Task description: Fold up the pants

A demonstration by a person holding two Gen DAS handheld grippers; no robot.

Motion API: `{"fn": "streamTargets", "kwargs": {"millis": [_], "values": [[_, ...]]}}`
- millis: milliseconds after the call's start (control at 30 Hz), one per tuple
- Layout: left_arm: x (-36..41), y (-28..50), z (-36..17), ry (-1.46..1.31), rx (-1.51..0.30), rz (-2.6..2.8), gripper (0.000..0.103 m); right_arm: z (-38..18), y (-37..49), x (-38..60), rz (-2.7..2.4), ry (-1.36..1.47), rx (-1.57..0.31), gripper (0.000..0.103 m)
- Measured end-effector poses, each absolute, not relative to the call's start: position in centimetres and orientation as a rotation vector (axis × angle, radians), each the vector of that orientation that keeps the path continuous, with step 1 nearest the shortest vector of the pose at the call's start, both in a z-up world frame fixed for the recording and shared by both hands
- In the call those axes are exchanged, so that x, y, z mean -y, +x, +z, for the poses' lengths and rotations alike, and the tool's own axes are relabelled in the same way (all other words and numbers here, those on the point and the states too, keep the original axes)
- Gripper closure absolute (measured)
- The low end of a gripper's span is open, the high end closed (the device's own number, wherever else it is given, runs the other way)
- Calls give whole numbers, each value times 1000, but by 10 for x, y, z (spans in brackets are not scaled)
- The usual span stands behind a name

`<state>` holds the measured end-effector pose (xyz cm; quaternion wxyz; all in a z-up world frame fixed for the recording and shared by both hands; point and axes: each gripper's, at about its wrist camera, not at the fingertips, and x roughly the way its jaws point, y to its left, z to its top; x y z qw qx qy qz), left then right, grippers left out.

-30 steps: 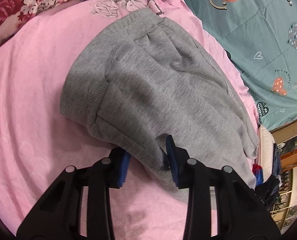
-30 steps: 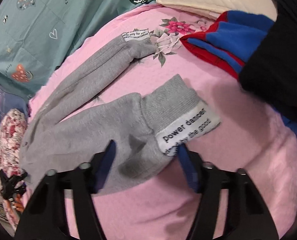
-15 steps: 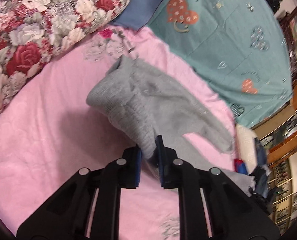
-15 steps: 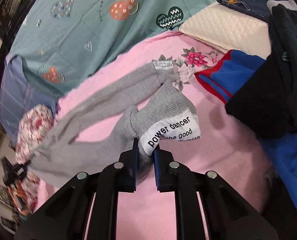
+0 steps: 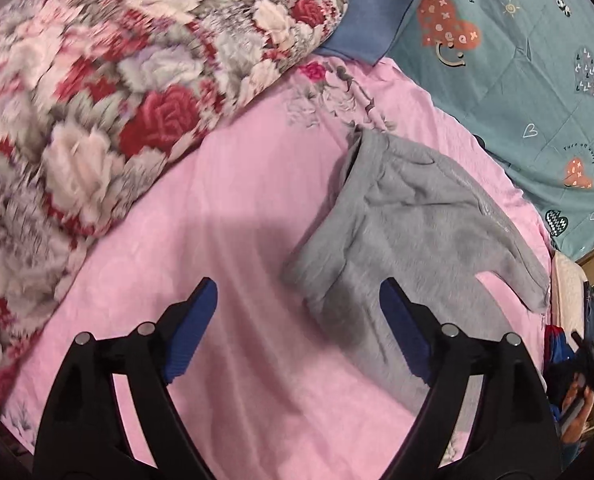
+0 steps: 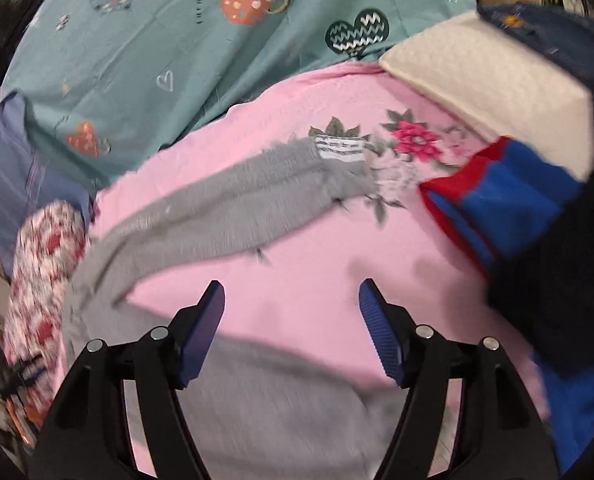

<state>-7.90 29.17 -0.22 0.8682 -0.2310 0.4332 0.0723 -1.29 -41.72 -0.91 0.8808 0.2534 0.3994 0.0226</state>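
Both tongs, left [image 5: 297, 316] and right [image 6: 291, 320], are opening, released from pants [image 5: 409, 240]; regrip the legs evenly, aligning seams.

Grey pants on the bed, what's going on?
A person holding a gripper in each hand is folding the grey pants on the pink bedsheet. Neither holds the cloth now: the left gripper and the right gripper both hover above it, jaws opening and empty. The pants lie loosely, one leg stretched out, not yet a tidy fold.
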Motion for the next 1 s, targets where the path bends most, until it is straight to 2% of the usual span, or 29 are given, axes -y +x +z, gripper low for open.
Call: {"fn": "streamTargets", "kwargs": {"millis": [167, 233, 333, 367, 433, 600, 700, 800, 867, 900, 933, 967, 1000], "values": [[-276, -41, 4, -420, -941, 163, 18, -56, 63, 425, -3, 669, -892, 34], [-273, -28, 7, -399, -936, 165, 18, -66, 78, 425, 22, 712, -875, 39], [-269, -5, 6, -380, -943, 173, 18, -73, 97, 417, 38, 697, -896, 60], [-268, 4, 6, -375, -949, 172, 18, -73, 102, 415, 28, 673, -908, 80], [-266, 23, 5, -362, -956, 181, 18, -66, 109, 416, 34, 636, -912, 97], [-269, 66, 9, -363, -957, 165, 18, -19, 103, 433, 63, 605, -786, 99], [-273, 86, 4, -367, -971, 151, 16, -24, 100, 443, -16, 586, -823, 99], [-279, 108, -11, -404, -1028, 93, 13, -52, 104, 430, -102, 395, -1009, 93], [-286, 122, -25, -464, -1082, 54, 13, -51, 101, 423, -159, 313, -1033, 68], [-289, 129, -32, -509, -1109, 28, 13, -44, 100, 421, -163, 311, -1015, 60], [-293, 135, -37, -562, -1130, -1, 13, -31, 98, 419, -174, 319, -985, 37], [-294, 139, -42, -622, -1145, -51, 13, -20, 96, 416, -178, 325, -958, 21], [-295, 144, -45, -683, -1153, -107, 13, -6, 96, 411, -155, 330, -925, 16]]}}
